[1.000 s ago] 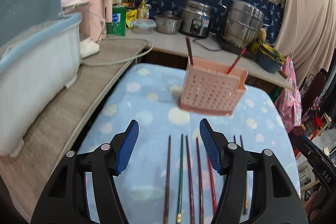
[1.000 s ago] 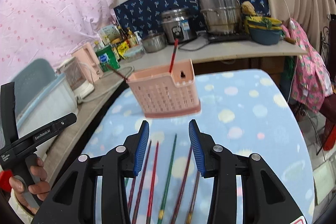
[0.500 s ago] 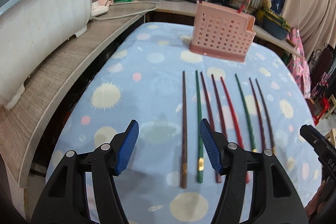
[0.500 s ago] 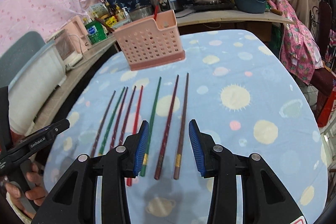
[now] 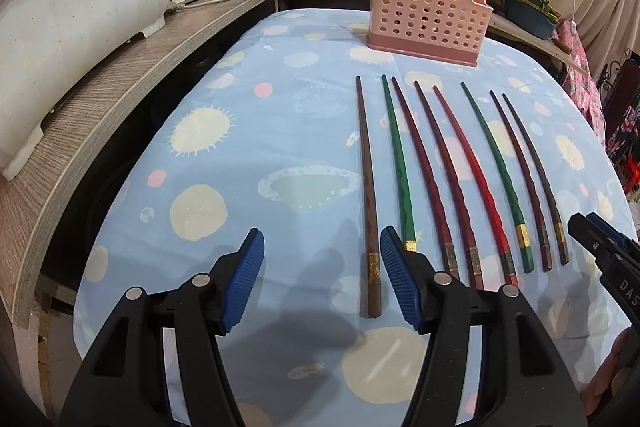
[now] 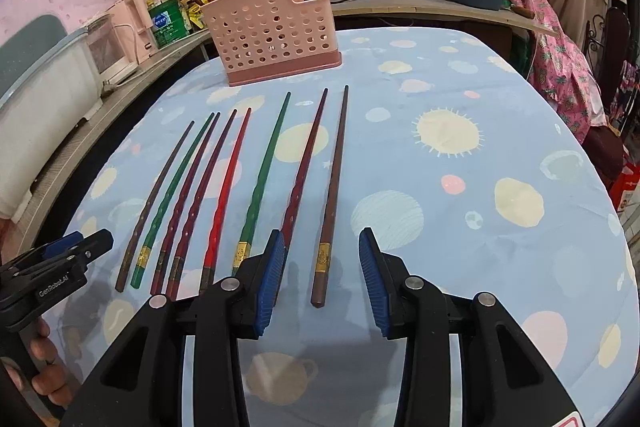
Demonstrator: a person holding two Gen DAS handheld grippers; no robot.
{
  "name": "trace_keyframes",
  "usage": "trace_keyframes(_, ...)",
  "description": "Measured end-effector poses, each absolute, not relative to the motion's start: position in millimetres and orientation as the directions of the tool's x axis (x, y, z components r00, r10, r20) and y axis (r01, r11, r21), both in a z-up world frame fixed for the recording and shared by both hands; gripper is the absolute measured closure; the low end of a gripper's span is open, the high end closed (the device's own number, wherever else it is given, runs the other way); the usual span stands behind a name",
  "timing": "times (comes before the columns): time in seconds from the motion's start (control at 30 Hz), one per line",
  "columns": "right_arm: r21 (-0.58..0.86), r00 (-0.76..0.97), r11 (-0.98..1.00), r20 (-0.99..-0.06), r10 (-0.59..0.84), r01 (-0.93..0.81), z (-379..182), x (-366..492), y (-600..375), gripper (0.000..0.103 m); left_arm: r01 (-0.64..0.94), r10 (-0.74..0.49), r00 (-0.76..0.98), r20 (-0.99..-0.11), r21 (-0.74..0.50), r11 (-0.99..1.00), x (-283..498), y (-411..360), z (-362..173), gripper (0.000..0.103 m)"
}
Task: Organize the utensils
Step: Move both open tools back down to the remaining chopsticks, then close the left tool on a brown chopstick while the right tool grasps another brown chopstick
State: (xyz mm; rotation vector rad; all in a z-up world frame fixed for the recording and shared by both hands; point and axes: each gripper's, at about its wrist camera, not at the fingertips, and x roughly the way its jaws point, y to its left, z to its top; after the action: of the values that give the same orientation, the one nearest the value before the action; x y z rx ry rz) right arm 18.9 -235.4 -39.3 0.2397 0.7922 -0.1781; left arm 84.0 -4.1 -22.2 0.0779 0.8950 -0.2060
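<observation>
Left wrist view: left gripper (image 5: 322,277) hovers low over the near cloth, fingers spread, empty. Eight chopsticks (image 5: 452,175) lie side by side, tips toward the far pink holder (image 5: 428,15). Leftmost brown chopstick (image 5: 367,195) has its butt between the blue pads. Judged light, stiff, lacquer-slick, prone to roll; take near the gold band. Right gripper (image 6: 320,275), fingers apart, empty, straddles the rightmost brown chopstick (image 6: 332,195). Holder is perforated plastic; tablecloth (image 6: 480,147) soft, printed.

Both grippers have drawn back from the pink basket (image 5: 428,15), so all eight chopsticks (image 6: 224,195) now show.
</observation>
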Motion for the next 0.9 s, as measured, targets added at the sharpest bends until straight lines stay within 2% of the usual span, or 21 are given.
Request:
trace_keyframes(0.13, 0.143, 0.679, 0.958, -0.731, -0.067, 0.248, -45.3, 20.6, -234.8, 0.069, 0.22, -0.149, 0.599, -0.787, -0.017, 0.975, 82.9, -8.0, -27.0, 0.046)
trace_keyframes(0.43, 0.137, 0.66, 0.959, -0.749, -0.065, 0.25, -56.1, 22.4, -234.5, 0.084, 0.217, -0.136, 0.582, -0.802, -0.008, 0.976, 85.5, -9.9, -39.2, 0.046)
trace_keyframes(0.9, 0.094, 0.652, 0.963, -0.752, -0.098, 0.253, -57.2, 24.2, -229.0, 0.087, 0.213, -0.127, 0.592, -0.796, 0.003, 0.977, 83.8, -9.6, -46.7, 0.045)
